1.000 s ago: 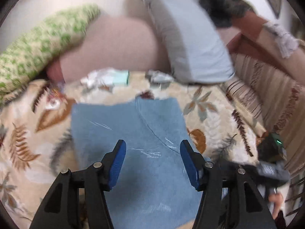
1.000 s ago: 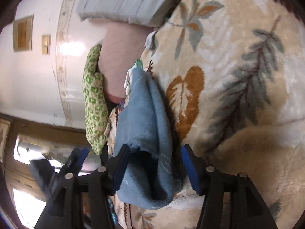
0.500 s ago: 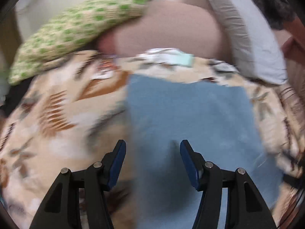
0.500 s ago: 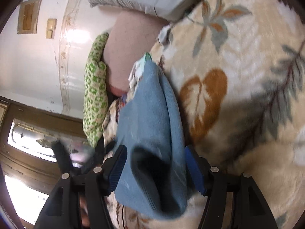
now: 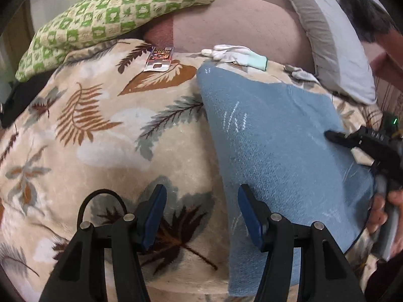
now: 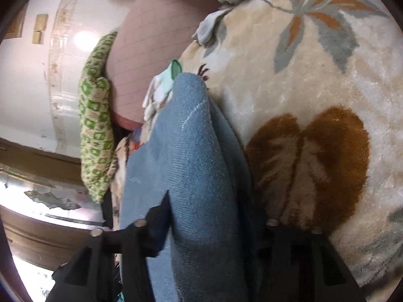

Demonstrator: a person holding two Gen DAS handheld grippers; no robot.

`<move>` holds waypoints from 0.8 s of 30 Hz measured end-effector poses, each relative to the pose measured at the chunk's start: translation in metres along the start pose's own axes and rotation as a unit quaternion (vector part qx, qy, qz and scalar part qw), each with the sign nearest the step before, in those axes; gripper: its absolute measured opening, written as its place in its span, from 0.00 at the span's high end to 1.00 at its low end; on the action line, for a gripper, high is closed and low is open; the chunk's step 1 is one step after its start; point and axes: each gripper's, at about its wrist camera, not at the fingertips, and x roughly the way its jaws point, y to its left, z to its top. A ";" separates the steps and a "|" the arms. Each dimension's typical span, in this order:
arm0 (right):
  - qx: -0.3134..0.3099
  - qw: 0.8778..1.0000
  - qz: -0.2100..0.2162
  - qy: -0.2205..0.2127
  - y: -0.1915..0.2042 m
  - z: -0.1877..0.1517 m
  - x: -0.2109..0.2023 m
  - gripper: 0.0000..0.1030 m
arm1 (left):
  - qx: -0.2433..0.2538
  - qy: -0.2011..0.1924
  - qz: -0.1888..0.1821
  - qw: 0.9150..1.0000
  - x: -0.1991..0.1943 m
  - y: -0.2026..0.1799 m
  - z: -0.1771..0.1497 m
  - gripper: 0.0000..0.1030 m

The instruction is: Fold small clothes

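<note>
A wide leaf-patterned blanket [image 5: 105,136] is spread over the bed, giving a soft, flat place for folding. Against the wall, pillows are stacked: a green checked pillow [image 5: 110,12], a pink one [image 5: 234,30] and a grey one [image 5: 332,50], all kept clear of the work. On the blanket the blue garment [image 5: 274,148] is laid mostly flat, its near edge towards the camera and its far corner reaching a white glove [image 5: 236,52], which lies just behind it.

The right tongs [image 6: 211,216] have just been closing, and a raised fold of the blue cloth is seen bunched between them; judging by the fabric draped over and between the arms, that side is being gripped so it can be carried across. The left tongs [image 5: 201,211] are held at a middling gap, empty, one pad over the garment's edge and the other over bare blanket, probably lined up to take that edge. A small printed packet [image 5: 158,60] is left near the pillows.
</note>
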 end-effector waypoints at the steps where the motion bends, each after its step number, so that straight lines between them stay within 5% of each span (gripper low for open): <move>1: -0.008 1.000 -0.006 -0.007 0.004 -0.001 -0.003 0.59 | 0.009 -0.005 0.005 1.000 -0.001 -0.003 -0.001 0.42; 5: -0.065 0.997 -0.010 -0.046 0.036 -0.005 -0.019 0.62 | 0.055 -0.025 0.054 0.997 0.001 -0.018 -0.013 0.42; 7: -0.101 0.993 -0.047 -0.050 0.044 -0.008 -0.016 0.62 | 0.067 -0.012 0.069 0.995 0.009 -0.020 -0.018 0.42; 9: -0.096 0.992 -0.078 -0.030 0.034 -0.009 -0.005 0.61 | 0.050 0.001 0.061 0.997 0.010 -0.013 -0.017 0.42; 12: -0.063 0.995 -0.069 -0.026 0.022 -0.009 -0.014 0.48 | 0.028 0.019 0.037 0.999 -0.001 -0.003 -0.012 0.42; 16: -0.079 0.991 -0.079 -0.071 0.034 -0.011 -0.056 0.38 | 0.036 -0.046 0.004 0.998 -0.042 -0.010 -0.004 0.42; 20: -0.112 0.987 -0.030 -0.110 0.045 -0.033 -0.101 0.38 | 0.065 -0.056 -0.013 0.996 -0.046 -0.037 0.005 0.42; 23: -0.157 0.985 0.005 -0.074 0.061 -0.055 -0.098 0.39 | 0.088 -0.047 0.005 0.995 -0.030 -0.053 0.003 0.42; 24: -0.173 0.983 0.002 -0.066 0.067 -0.066 -0.094 0.50 | 0.090 -0.039 0.013 0.995 -0.026 -0.054 0.000 0.42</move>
